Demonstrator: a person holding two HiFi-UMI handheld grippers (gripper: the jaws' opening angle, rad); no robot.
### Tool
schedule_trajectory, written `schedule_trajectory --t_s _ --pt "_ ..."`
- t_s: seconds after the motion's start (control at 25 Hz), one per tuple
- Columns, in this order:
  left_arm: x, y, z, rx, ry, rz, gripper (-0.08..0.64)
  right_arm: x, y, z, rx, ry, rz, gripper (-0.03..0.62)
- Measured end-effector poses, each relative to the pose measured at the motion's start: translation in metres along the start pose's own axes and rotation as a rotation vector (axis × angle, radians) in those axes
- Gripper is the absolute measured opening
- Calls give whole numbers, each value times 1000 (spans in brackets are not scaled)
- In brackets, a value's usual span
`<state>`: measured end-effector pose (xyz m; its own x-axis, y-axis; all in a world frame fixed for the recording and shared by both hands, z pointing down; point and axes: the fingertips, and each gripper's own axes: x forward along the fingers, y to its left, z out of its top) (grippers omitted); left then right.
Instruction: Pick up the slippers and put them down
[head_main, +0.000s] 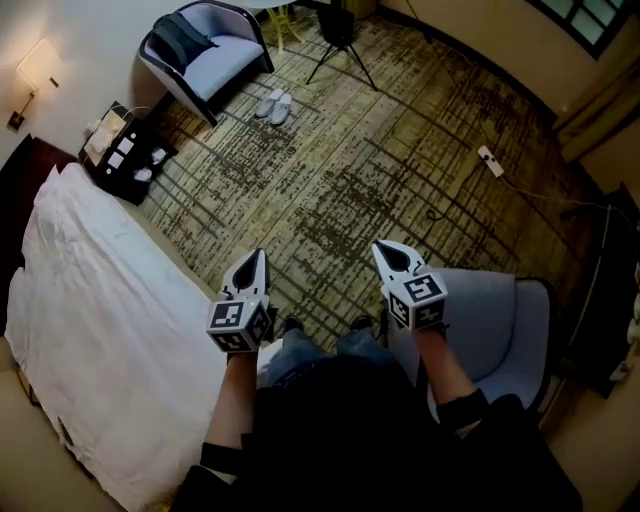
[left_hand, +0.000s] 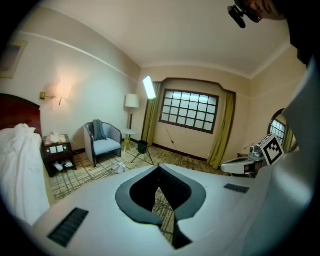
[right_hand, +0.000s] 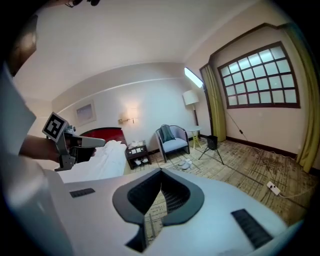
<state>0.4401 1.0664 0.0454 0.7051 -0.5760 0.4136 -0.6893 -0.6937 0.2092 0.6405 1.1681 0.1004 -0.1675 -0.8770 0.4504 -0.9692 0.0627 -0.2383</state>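
A pair of white slippers (head_main: 274, 106) lies on the patterned carpet far ahead, just in front of the blue armchair (head_main: 205, 52). The same slippers (left_hand: 118, 167) show small in the left gripper view, and in the right gripper view the slippers (right_hand: 185, 164) also lie by the chair. My left gripper (head_main: 259, 256) and right gripper (head_main: 382, 250) are held side by side close to my body, far from the slippers. Both are shut, with nothing between the jaws.
A bed with white sheets (head_main: 95, 320) runs along the left. A dark nightstand (head_main: 122, 152) stands by its head. A tripod (head_main: 340, 35) stands behind the slippers. A second blue chair (head_main: 510, 325) is at my right, and a power strip (head_main: 490, 160) with cable lies on the carpet.
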Motion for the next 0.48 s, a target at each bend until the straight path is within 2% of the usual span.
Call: schedule_trajectory --t_s 0.24,0.48 --pt "-45 63 -3 -63 -45 201 2 63 60 24 -100 12 199 0" --pt "-89 123 -35 -105 -64 356 2 112 123 24 -177 63 365 0"
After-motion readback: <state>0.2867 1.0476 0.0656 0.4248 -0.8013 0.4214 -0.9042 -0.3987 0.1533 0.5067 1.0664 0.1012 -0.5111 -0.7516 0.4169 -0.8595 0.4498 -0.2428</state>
